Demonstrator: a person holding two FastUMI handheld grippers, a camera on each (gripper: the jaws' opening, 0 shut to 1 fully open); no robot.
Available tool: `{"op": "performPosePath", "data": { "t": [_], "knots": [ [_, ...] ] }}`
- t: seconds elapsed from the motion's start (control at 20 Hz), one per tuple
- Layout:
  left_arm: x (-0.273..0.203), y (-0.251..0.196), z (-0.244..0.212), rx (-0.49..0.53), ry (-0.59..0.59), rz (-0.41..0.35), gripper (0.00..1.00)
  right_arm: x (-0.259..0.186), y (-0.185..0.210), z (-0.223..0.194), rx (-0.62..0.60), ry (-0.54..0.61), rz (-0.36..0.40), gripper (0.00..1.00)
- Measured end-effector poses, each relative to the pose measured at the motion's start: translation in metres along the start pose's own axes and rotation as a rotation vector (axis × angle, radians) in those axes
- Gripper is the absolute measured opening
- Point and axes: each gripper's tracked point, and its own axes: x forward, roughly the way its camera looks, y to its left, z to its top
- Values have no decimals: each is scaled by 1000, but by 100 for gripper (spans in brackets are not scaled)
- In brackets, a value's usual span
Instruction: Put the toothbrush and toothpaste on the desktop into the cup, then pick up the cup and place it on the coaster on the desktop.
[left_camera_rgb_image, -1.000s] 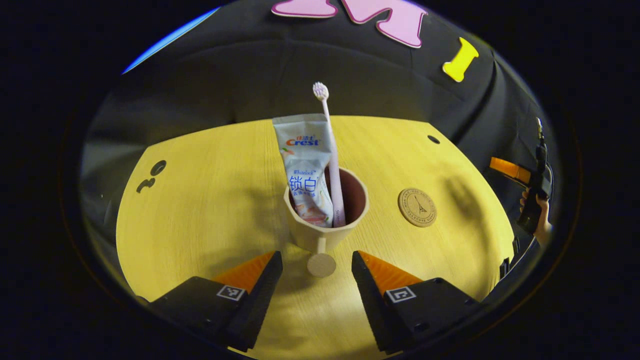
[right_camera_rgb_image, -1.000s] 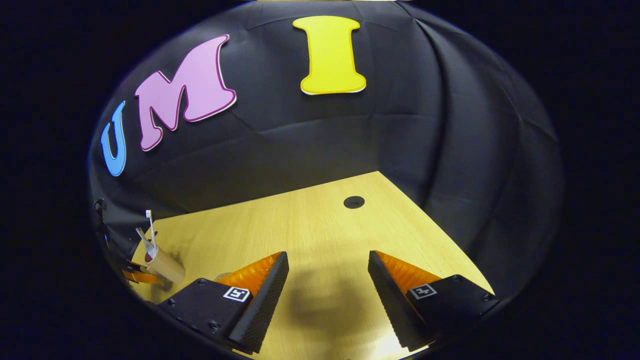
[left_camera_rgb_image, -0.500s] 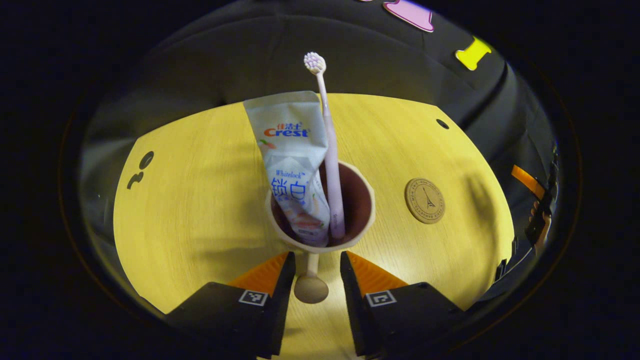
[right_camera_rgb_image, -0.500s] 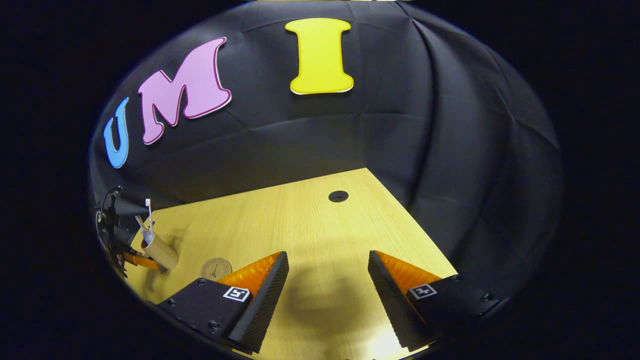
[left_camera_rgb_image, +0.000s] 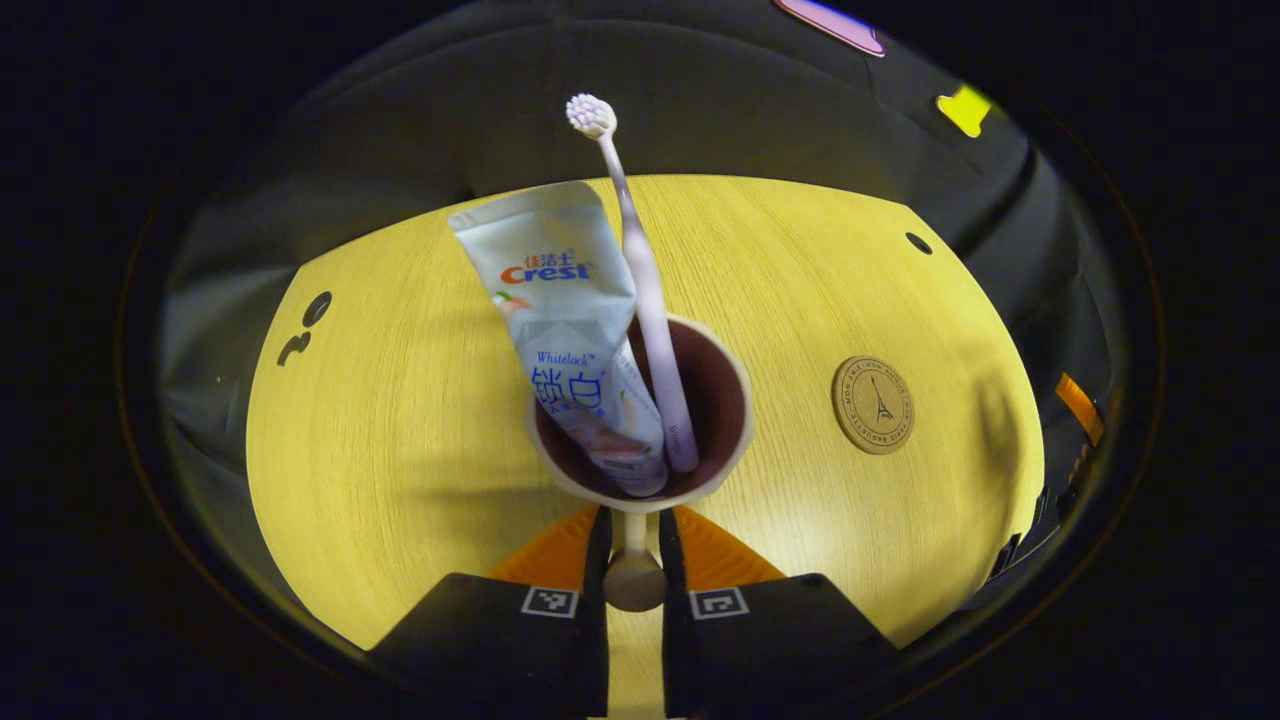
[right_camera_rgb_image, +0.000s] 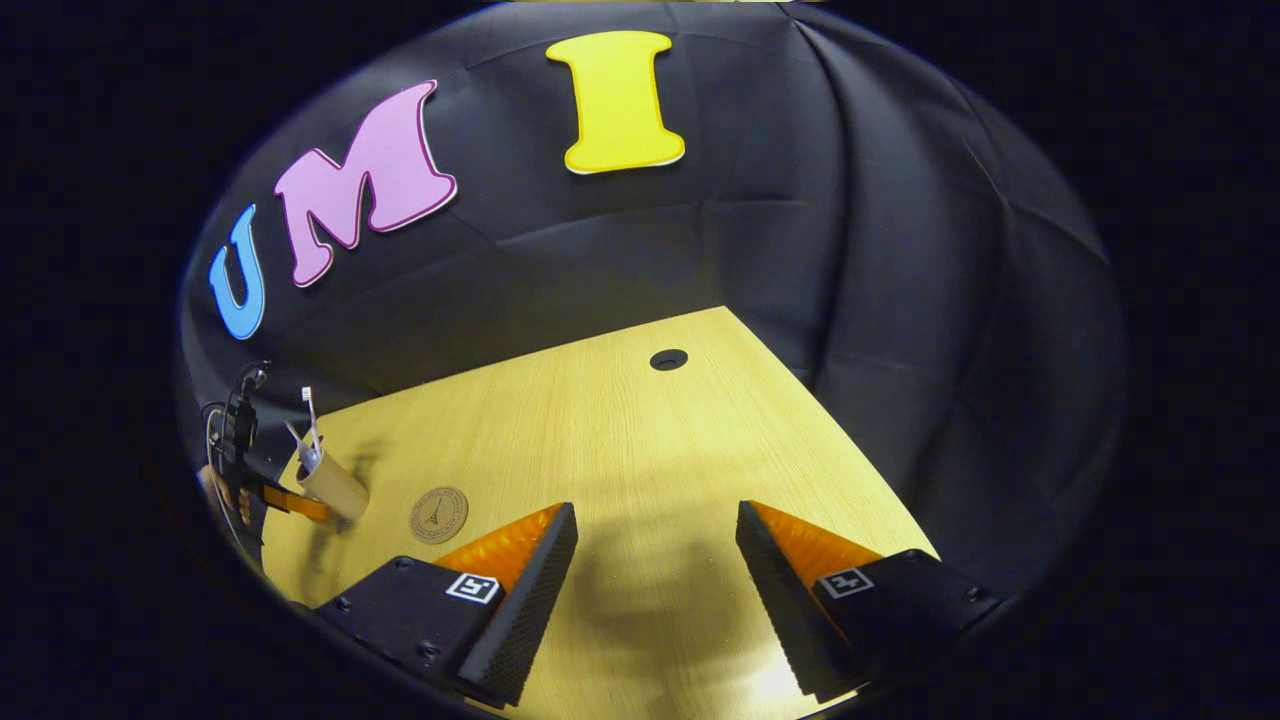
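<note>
**Left fingers clamp the cup's handle**

In the left gripper view the left gripper (left_camera_rgb_image: 632, 560) reaches level over the bench (left_camera_rgb_image: 400, 400), its fingers closed on the stem handle of the one cup (left_camera_rgb_image: 640, 420), just ahead of them. Inside lean one toothpaste tube (left_camera_rgb_image: 560, 320) and one toothbrush (left_camera_rgb_image: 640, 290). One coaster (left_camera_rgb_image: 873, 404) lies apart to the cup's right. The right gripper (right_camera_rgb_image: 650, 590) hovers spread over bare bench.

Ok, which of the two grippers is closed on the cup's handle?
The left gripper: its fingers pinch the cup handle. The right gripper hangs open over bare desktop.
</note>
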Motion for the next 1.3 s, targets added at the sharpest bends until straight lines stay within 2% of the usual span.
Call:
{"op": "performPosePath", "data": {
  "t": [0.2,0.45,0.55,0.65,0.7,0.8,0.85,0.9,0.95,1.05,1.1,1.15,1.3],
  "knots": [
    [-6,-2,0,7,-6,-12,24,-2,3,4,2,-17,2,98],
    [-15,-26,13,32,-73,-50,23,-12,6,5,-20,-36,1,98],
    [-20,-46,18,39,-82,-93,27,-15,12,5,-28,-41,8,98],
    [-21,-64,23,53,-91,-116,19,-16,19,-1,-32,-28,19,98],
    [-21,-71,26,66,-95,-120,23,-18,20,-3,-30,-26,25,98],
    [-23,-89,27,85,-90,-150,23,-23,27,-5,-13,-33,35,98],
    [-20,-99,27,97,-86,-163,23,-25,31,-7,-8,-36,41,98],
    [-19,-107,29,117,-83,-170,28,-26,33,-11,-9,-35,43,98],
    [-17,-115,29,142,-80,-172,23,-29,35,-14,-14,-33,45,98],
    [-12,-132,30,193,-71,-174,23,-34,40,-20,-17,-28,55,98],
    [-11,-140,31,216,-68,-176,19,-36,42,-22,-15,-26,60,98],
    [-7,-149,31,239,-65,-180,23,-38,44,-24,-12,-24,65,98],
    [-2,-165,30,299,-52,-175,23,-45,46,-30,-3,-20,74,98]
  ]
}}
